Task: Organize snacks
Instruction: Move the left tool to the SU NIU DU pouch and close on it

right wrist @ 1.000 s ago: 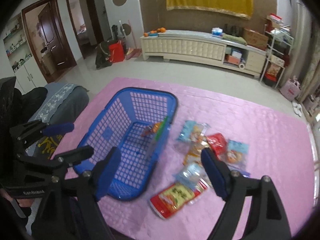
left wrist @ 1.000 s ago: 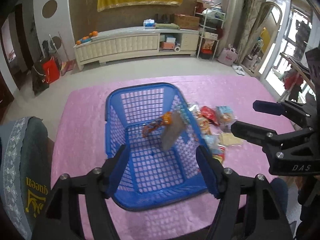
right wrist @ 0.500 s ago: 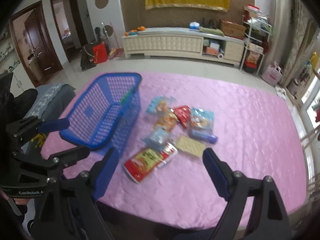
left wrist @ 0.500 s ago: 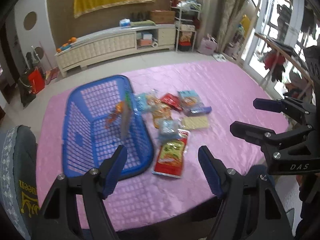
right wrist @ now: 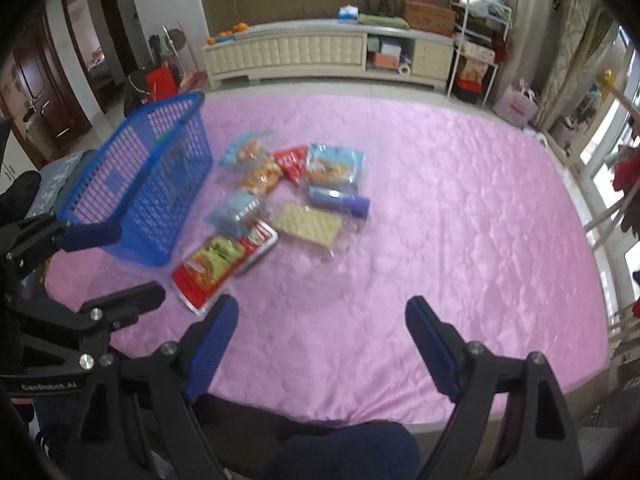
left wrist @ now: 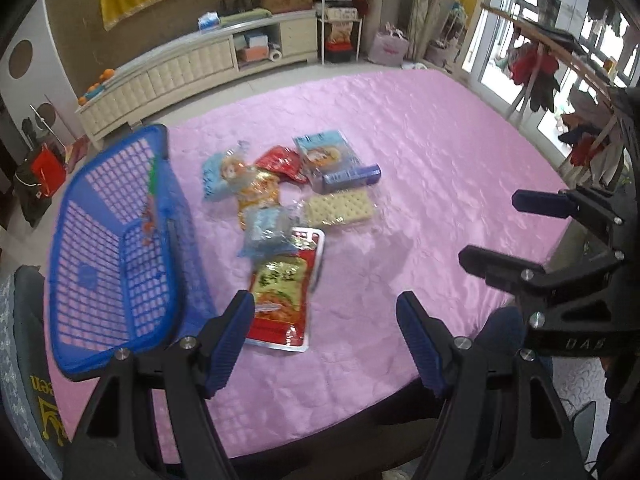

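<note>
Snacks lie in a loose heap on the pink-covered worktop, just right of the blue basket, which sits at the left edge with a packet leaning inside. Nearest me in the heap I see a red-and-green pouch, partly under a pale blue packet; a cracker pack lies just right, a purple roll farther. My left gripper and right gripper hang over the near edge, fingers spread, nothing between them.
</note>
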A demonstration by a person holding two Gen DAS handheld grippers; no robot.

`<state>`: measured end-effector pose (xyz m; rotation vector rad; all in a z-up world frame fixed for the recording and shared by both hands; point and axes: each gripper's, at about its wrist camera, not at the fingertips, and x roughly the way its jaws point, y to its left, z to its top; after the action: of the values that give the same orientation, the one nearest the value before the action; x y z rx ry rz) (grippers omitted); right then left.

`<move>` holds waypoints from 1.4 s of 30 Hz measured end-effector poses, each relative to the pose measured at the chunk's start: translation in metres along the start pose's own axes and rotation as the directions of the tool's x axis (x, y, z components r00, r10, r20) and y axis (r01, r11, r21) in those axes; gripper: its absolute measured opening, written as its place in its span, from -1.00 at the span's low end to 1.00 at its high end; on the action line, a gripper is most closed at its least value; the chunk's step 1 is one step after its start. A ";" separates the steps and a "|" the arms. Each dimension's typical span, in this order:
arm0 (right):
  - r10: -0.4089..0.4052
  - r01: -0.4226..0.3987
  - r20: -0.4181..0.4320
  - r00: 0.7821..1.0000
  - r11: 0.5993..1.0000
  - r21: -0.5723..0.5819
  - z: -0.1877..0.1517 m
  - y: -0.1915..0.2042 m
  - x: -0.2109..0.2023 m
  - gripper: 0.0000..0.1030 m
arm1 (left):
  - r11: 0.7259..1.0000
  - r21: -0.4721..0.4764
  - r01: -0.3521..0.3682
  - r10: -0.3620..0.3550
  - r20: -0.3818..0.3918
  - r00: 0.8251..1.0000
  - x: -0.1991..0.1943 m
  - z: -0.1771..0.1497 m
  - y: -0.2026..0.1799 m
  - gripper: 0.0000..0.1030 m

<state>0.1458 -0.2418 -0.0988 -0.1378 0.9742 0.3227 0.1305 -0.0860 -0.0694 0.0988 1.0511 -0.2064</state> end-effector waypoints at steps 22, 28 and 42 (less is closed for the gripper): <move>-0.016 0.017 -0.144 0.989 1.000 0.007 -0.008 -0.020 0.090 0.72 | 0.992 0.034 -0.119 0.123 -0.188 0.974 0.121 0.009 0.008 0.38; -0.004 0.006 -0.153 0.988 1.000 0.011 -0.004 -0.024 0.105 0.72 | 0.989 0.000 -0.145 0.141 -0.247 0.959 0.148 0.008 0.025 0.39; 0.045 -0.035 -0.149 0.988 0.997 0.067 -0.009 -0.048 0.104 0.72 | 0.992 -0.115 -0.045 0.010 -0.291 0.957 0.157 0.003 0.037 0.35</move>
<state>0.2080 -0.2679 -0.1917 -0.0849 1.1371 0.3207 0.2164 -0.0699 -0.2047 0.0346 1.3514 -0.1038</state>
